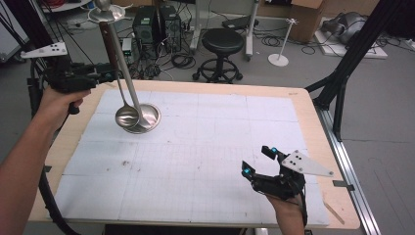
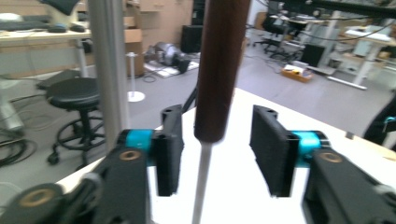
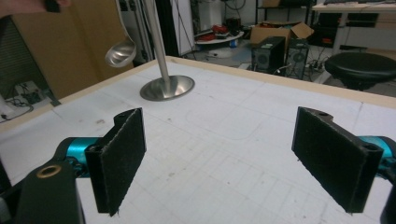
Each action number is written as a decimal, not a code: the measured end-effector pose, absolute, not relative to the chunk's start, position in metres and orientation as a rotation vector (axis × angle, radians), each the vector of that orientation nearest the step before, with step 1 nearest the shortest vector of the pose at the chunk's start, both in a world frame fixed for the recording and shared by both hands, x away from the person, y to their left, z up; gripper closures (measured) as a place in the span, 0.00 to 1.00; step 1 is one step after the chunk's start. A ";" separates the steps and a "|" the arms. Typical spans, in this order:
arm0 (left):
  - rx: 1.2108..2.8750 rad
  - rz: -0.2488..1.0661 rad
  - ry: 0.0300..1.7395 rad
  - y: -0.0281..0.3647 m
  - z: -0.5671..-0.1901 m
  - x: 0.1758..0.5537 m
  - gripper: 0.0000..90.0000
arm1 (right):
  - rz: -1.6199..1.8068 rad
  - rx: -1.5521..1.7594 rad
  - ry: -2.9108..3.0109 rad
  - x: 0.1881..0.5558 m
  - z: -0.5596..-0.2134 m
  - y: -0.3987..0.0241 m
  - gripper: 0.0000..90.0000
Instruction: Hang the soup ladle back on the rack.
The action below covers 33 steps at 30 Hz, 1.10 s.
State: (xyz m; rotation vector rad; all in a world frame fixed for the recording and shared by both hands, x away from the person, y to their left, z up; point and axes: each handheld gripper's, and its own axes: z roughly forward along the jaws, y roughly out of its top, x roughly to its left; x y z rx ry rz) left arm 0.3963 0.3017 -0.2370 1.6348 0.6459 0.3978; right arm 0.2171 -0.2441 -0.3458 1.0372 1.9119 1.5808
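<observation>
Two grippers are under my control here. Nearest me, the right gripper [image 1: 258,160] rests low over the white gridded mat [image 1: 205,161] at the table's near right, jaws spread wide with only bare mat between them; I judge it parked there to stay out of the working area.

Farther off, at the far left, the left gripper [image 1: 110,74] is raised above the table edge [image 1: 313,122] and levelled at a hanging ladle [image 1: 117,73]. In the left gripper view its jaws stand apart on either side of the ladle's dark brown handle [image 2: 219,65], neither pad touching it: open, bracketing the handle, not yet gripping. Approaching at handle height would let the pads close on the thick wooden section rather than the thin metal shank [image 2: 201,182] below it.

The ladle hangs from the top of a stand [image 1: 128,73] whose round steel base [image 1: 147,119] sits on the mat's far-left part; its bowl [image 1: 126,116] dangles just above that base. The hanging likely keeps the handle upright and reachable.

Beyond the table, a black stool [image 1: 222,46] stands on the floor.
</observation>
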 end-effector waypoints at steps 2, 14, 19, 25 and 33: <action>1.617 0.438 0.657 0.306 -0.240 0.386 0.50 | 1.557 1.051 1.915 0.218 -0.348 -0.247 0.18; 1.533 0.489 0.728 0.310 -0.289 0.305 0.26 | 1.432 1.120 1.921 0.211 -0.373 -0.265 0.18; 1.455 0.513 0.734 0.305 -0.326 0.268 0.21 | 1.393 1.135 1.926 0.205 -0.386 -0.272 0.18; 1.447 0.527 0.730 0.296 -0.363 0.238 0.21 | 1.399 1.138 1.927 0.202 -0.394 -0.275 0.18; 1.521 0.554 0.743 0.291 -0.385 0.218 0.21 | 1.426 1.117 1.934 0.200 -0.398 -0.266 0.18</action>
